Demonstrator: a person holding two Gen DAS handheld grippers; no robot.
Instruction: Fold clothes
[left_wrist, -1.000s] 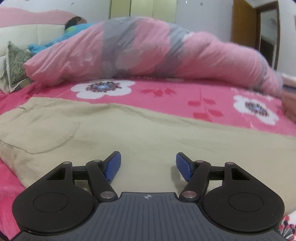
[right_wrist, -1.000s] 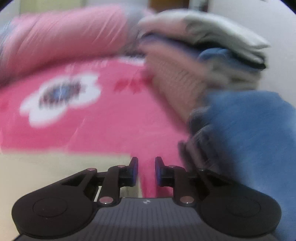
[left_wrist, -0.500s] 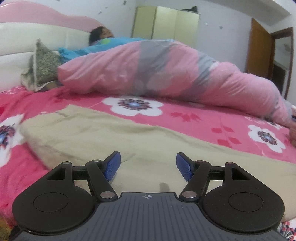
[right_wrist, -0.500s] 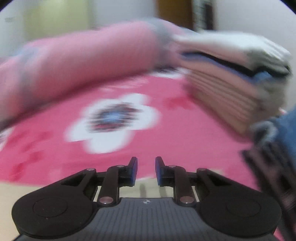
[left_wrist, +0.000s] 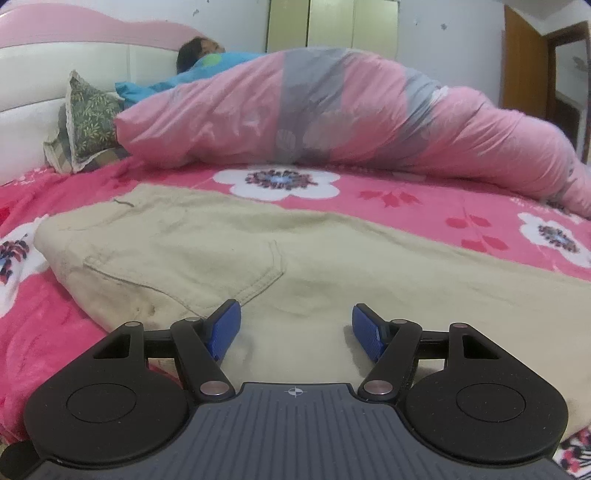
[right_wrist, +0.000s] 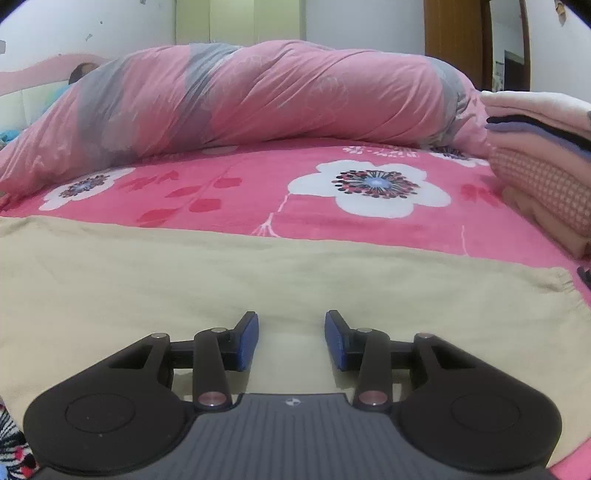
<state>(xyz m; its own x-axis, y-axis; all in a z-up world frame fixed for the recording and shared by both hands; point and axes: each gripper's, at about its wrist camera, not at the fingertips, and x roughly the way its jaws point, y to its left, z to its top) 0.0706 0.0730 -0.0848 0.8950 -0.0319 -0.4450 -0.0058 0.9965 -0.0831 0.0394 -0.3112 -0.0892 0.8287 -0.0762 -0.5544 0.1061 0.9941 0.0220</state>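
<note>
Khaki trousers (left_wrist: 229, 251) flat on pink bedsheet (right_wrist: 258, 192), long axis running left-right | left gripper (left_wrist: 295, 332) wide, empty, over pocket end | right gripper (right_wrist: 291, 338) jaws just been opening, nothing between, over hem end; each nearest its own end

Low wrist views over shared trousers (left_wrist: 332, 258)

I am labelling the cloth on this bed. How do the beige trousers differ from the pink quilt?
The beige trousers lie flat and spread near the grippers; the pink quilt is bunched in a high heap farther back. The trousers are plain with a stitched pocket; the quilt has grey patches. The trousers are matte; the quilt has a slight sheen. Both rest on the floral sheet.
</note>
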